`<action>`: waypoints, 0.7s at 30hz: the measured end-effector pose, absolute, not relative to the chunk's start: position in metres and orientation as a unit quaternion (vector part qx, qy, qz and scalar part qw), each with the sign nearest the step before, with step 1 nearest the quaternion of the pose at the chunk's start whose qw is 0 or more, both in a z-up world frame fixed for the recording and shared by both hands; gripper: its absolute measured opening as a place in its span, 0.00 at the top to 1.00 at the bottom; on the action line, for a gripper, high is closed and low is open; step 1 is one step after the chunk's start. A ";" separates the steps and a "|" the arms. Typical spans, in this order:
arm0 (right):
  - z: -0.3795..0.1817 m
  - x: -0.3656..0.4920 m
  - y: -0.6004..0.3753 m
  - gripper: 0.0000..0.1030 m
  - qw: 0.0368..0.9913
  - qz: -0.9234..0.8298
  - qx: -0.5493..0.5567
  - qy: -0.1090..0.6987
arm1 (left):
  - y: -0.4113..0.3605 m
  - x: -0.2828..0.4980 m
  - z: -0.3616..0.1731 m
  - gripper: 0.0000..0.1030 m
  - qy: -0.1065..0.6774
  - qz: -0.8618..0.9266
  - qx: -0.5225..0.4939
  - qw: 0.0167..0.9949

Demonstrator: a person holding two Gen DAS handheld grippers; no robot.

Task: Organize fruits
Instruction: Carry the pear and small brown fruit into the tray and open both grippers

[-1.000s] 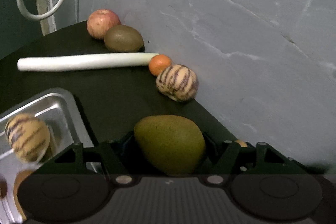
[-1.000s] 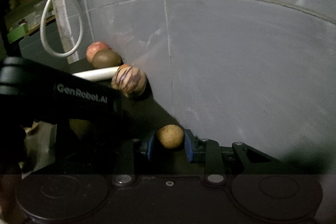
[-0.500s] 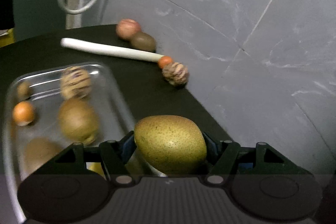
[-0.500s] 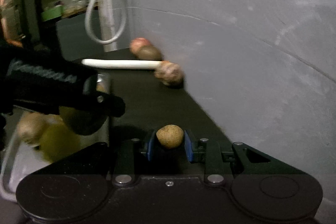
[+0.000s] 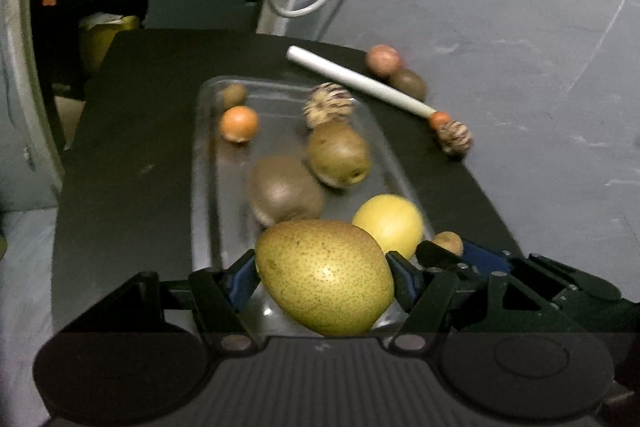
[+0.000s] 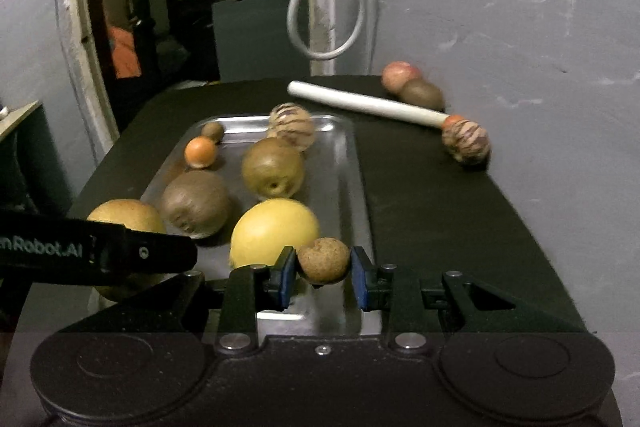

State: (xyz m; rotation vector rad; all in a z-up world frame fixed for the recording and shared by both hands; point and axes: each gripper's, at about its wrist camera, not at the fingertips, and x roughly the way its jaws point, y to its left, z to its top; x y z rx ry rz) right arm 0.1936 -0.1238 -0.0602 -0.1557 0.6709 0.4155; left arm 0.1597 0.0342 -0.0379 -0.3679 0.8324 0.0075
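The left hand-held gripper (image 5: 325, 277) pinches a speckled pear (image 5: 325, 277) crosswise over the near end of the metal tray (image 5: 204, 163), its bare floor directly below. The right hand-held gripper (image 6: 324, 277), just right, clamps a small brown fruit (image 6: 323, 259) above the tray's near-right corner.

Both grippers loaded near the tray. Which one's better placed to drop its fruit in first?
Left, probably. The left gripper holds the green pear above the tray's bare near end. The right gripper's small brown fruit crowds the yellow fruit.
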 end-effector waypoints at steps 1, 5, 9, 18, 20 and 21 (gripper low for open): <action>-0.061 0.193 -0.122 0.70 0.918 0.204 -0.077 0.330 | 0.035 0.158 -0.040 0.31 0.403 0.006 -0.179 0.898; -0.065 0.192 -0.120 0.70 0.913 0.208 -0.081 0.342 | 0.036 0.159 -0.047 0.31 0.411 0.017 -0.176 0.894; -0.069 0.191 -0.119 0.70 0.909 0.224 -0.085 0.342 | 0.036 0.159 -0.052 0.31 0.422 0.028 -0.166 0.891; -0.078 0.191 -0.117 0.70 0.898 0.234 -0.086 0.362 | 0.030 0.158 -0.058 0.31 0.433 0.029 -0.154 0.888; -0.080 0.192 -0.117 0.70 0.896 0.233 -0.085 0.368 | 0.029 0.158 -0.059 0.31 0.437 0.027 -0.155 0.885; -0.081 0.192 -0.117 0.70 0.895 0.233 -0.084 0.370 | 0.028 0.158 -0.060 0.31 0.440 0.026 -0.154 0.885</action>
